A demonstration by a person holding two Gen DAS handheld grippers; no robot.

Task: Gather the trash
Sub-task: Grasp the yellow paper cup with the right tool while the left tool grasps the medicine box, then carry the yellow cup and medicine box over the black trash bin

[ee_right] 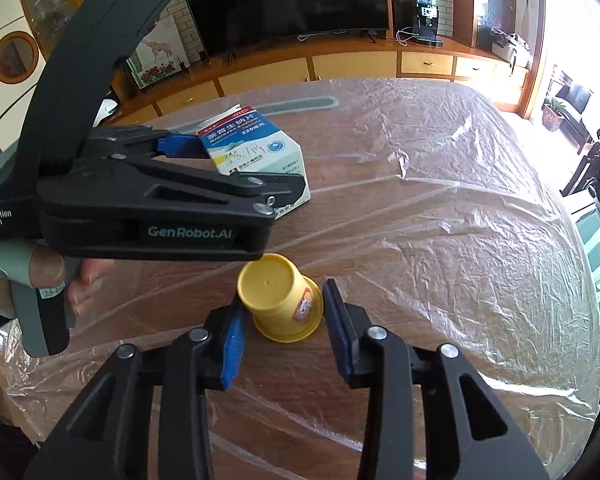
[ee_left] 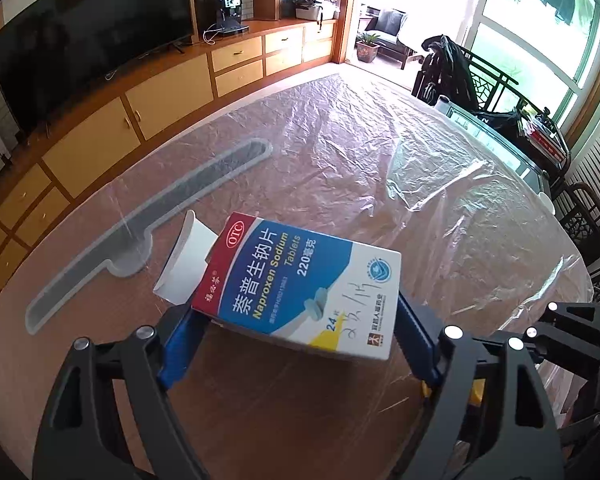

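The left gripper [ee_left: 300, 320] is pinching the light, crushable Naproxen tablet box [ee_left: 300, 280] across its sides, while the right gripper [ee_right: 284, 320] is clamping the thin yellow cup [ee_right: 280, 300].

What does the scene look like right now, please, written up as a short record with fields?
surface: table under a clear plastic sheet
left gripper: pads against both sides of the medicine box
medicine box: on the table, end flap open
right gripper: closed on the yellow cup
yellow cup: on the table, base towards the right wrist camera
task progress: neither item lifted away yet
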